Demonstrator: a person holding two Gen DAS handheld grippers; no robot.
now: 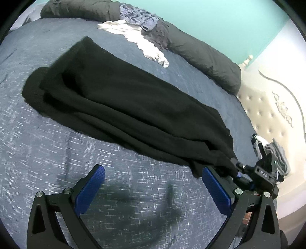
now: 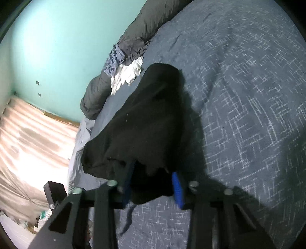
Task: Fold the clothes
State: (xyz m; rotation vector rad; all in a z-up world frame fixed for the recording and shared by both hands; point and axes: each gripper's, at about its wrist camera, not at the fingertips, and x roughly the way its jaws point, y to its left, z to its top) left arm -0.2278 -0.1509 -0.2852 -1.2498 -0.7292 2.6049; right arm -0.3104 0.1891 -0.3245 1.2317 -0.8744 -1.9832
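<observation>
Right gripper [image 2: 153, 182] pinches the near end of the black garment [image 1: 124, 101], likely anchoring it on the bed [image 1: 47, 153]. Left gripper [image 1: 153, 187] spread, empty, alongside.

One black garment [image 1: 122, 99] is counted, laid long across one blue patterned bedspread [image 1: 38, 143]. Two grippers are seen: the left gripper [image 1: 153, 189] and the right gripper [image 2: 153, 183], each fitted with two blue pads [image 1: 89, 189]. One rolled dark grey duvet [image 1: 206, 57] is counted along the far edge of the bed. One white garment [image 1: 141, 42] and one crumpled blue-grey garment [image 1: 139, 17] are counted beside it (a further dark piece there cannot be told apart from the duvet). One tufted cream headboard [image 1: 267, 107] is seen, with one small heap of grey and white cloth [image 1: 277, 153] at its foot.
</observation>
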